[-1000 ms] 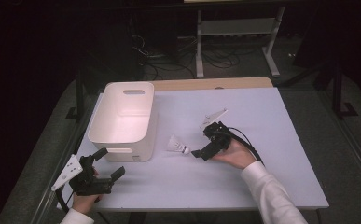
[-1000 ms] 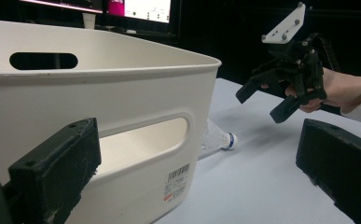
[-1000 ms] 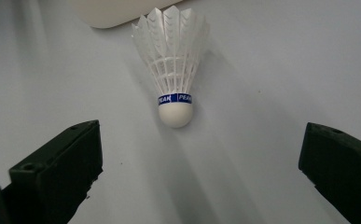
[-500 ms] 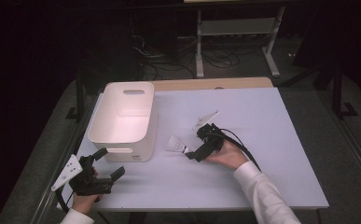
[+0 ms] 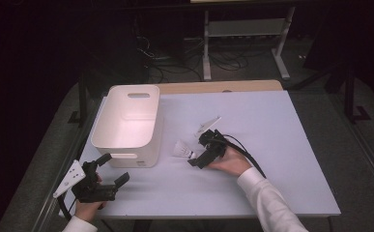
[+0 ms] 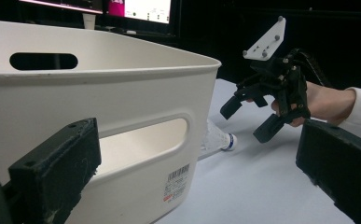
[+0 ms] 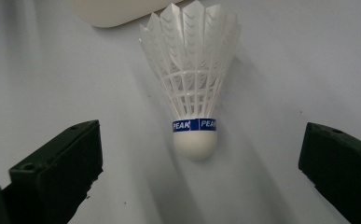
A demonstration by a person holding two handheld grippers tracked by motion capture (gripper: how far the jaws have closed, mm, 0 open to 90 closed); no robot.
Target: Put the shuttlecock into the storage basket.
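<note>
Shuttlecock (image 7: 194,88) lay beside the bin (image 5: 126,125), blue band reading "PEAK". Right gripper (image 5: 197,158) gaped wide around its cork; left gripper (image 5: 108,170) also spread, holding nothing.

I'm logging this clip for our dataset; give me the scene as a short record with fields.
surface: white table
shuttlecock: lying on the table, cork end toward the right gripper, blue band reading PEAK
bin: white, handle cut-outs, just left of the shuttlecock
right gripper: jaws open either side of the cork, not touching
left gripper: jaws open, holding nothing, near the bin's front wall
</note>
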